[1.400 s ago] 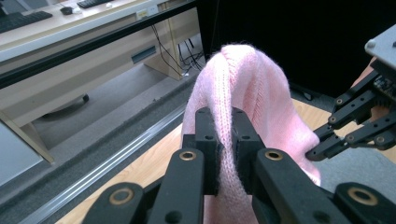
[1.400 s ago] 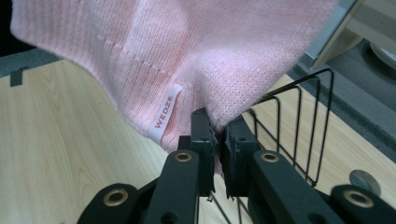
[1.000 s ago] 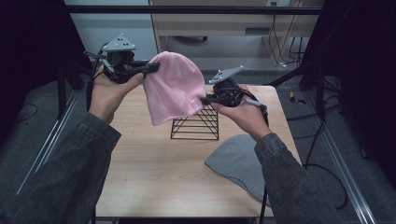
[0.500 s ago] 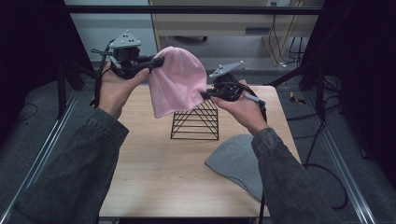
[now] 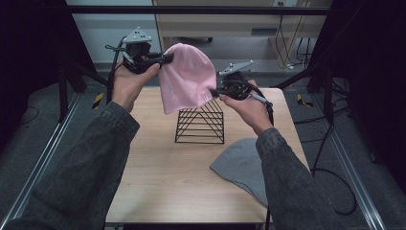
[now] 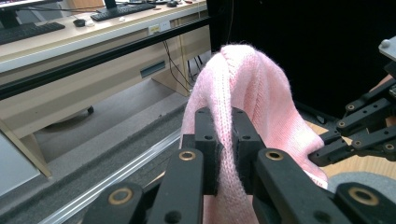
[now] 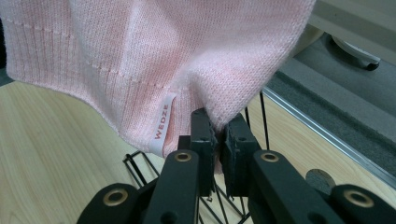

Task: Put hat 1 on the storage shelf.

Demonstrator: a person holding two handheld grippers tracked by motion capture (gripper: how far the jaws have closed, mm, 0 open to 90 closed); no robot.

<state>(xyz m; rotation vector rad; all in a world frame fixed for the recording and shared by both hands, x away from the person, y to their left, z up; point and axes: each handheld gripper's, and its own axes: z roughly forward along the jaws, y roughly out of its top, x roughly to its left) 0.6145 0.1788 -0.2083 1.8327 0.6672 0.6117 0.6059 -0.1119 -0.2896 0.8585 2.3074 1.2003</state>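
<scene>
Pink hat [image 5: 186, 76] is up in the air btw both grippers, above the black wire rack [image 5: 201, 122] at mid desk [image 5: 158, 172]. Left gripper [image 5: 165, 58] pinches one edge of the knit, jaws clamped tight on a fold; right gripper [image 5: 214, 92] nips the ribbed rim near the white label [image 7: 162, 122], also clamped. Hat hangs spread w/ its opening facing down, not yet touching the rack. Grey hat [image 5: 242, 165] lies flat on the desk by the right forearm, untouched. Judgement: pickup done, approx. halfway; left to do is lower the pink hat over the rack peak, let go, then prob. deal w/ the grey one.
</scene>
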